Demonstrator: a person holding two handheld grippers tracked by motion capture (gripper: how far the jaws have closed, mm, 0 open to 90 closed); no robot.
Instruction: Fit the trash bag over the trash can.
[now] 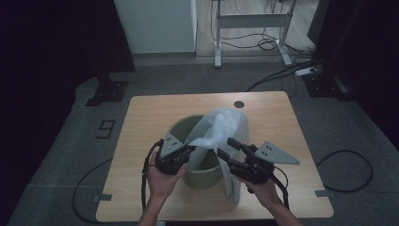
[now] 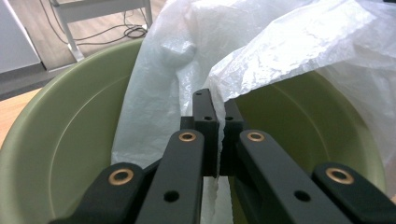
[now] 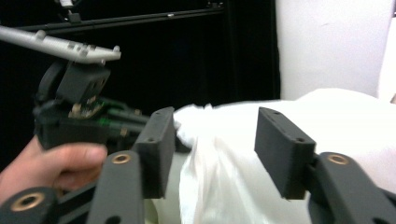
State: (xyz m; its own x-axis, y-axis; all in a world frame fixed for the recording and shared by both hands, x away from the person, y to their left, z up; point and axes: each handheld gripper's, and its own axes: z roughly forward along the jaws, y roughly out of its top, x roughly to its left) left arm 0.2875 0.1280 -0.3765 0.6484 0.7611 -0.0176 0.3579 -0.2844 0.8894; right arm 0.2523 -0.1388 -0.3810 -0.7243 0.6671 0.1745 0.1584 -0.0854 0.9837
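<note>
A pale green bucket (image 1: 180, 125) (image 2: 70, 140) stands near the middle of the wooden table (image 1: 141, 117). A thin white plastic bag (image 1: 222, 123) (image 2: 280, 51) (image 3: 327, 116) rises out of it and drapes over its right side to the table. My left gripper (image 1: 190, 149) (image 2: 219, 109) is at the bucket's near left rim, shut on a fold of the bag's edge. My right gripper (image 1: 226, 146) (image 3: 215, 140) is at the near right, its jaws apart with bag film between them and neither pad pressing. The right gripper view also shows the left gripper (image 3: 74, 107) and its hand (image 3: 51, 163).
A round dark hole (image 1: 239, 104) marks the table's far edge. On the floor behind are a white desk frame (image 1: 251, 21), a power strip (image 1: 306, 71) with cables, and a black stand base (image 1: 107, 92). A cable loop (image 1: 346, 172) lies right of the table.
</note>
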